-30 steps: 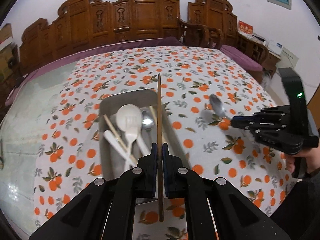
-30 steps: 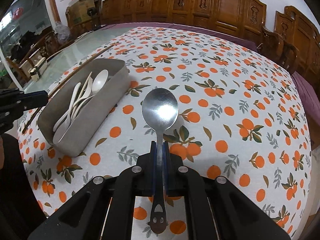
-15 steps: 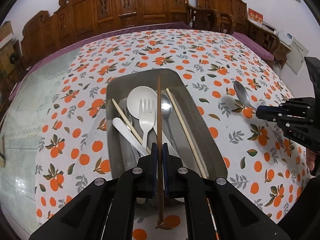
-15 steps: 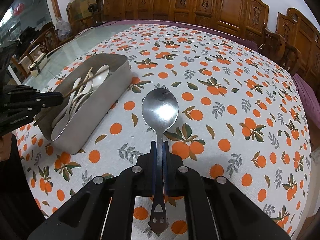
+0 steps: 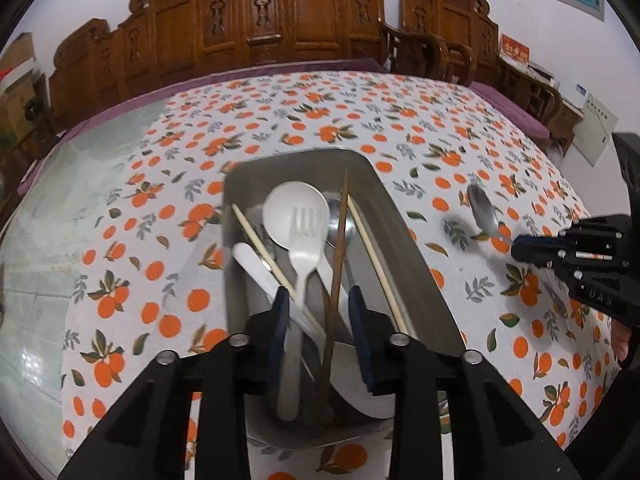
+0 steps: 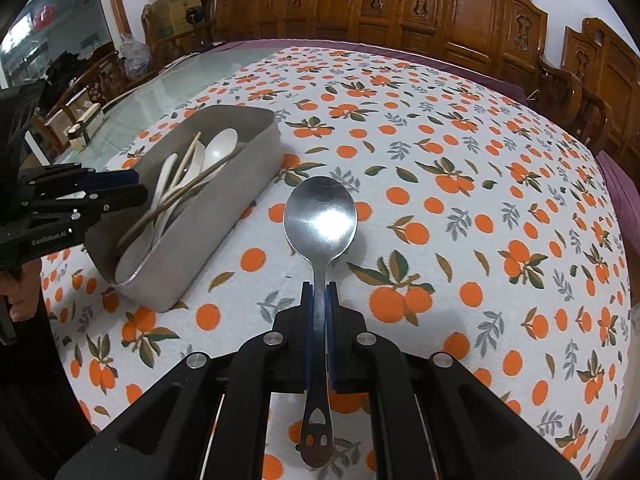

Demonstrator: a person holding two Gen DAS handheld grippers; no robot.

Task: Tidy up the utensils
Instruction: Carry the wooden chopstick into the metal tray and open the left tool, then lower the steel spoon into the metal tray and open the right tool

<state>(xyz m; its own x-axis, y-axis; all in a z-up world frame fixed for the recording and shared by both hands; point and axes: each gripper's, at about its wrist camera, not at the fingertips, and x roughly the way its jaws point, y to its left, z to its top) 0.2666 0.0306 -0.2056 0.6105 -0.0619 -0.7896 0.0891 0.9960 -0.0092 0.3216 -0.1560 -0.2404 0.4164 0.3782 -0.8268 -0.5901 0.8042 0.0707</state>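
1. Between the left gripper's (image 5: 319, 310) blue pads, the dark wooden chopstick (image 5: 338, 264) lay loose; the jaws were opening and neither pad pressed on it. Its near end rested low in the metal tray (image 5: 416, 248) and its tip leaned toward the far rim. My judgement: if the pads dragged on it as the gripper lifted away, it could flip out over the near rim.
2. Just beyond those pads, the white fork (image 5: 306, 240), a white spoon (image 5: 294, 208), a white knife handle (image 5: 256, 264) and two pale chopsticks (image 5: 376, 260) crossed each other in the tray. The heap looked untidy, so a careless withdrawal might snag one and pull it askew.
3. Off to the right, over the orange-print tablecloth (image 6: 460, 208), the right gripper (image 6: 319, 308) stood clamped on the neck of the steel spoon (image 6: 320, 216), bowl forward and handle end poking back past the pads. The hold was narrow, so I judged the spoon could swivel or slip if swung fast.
4. Farther left in the right wrist view, the tray sat near the spoon but apart from it, with the left gripper over its near end. Both grippers converging on the tray risked a collision, in my view.
5. Carved wooden chairs (image 6: 460, 8) lined the far edge.
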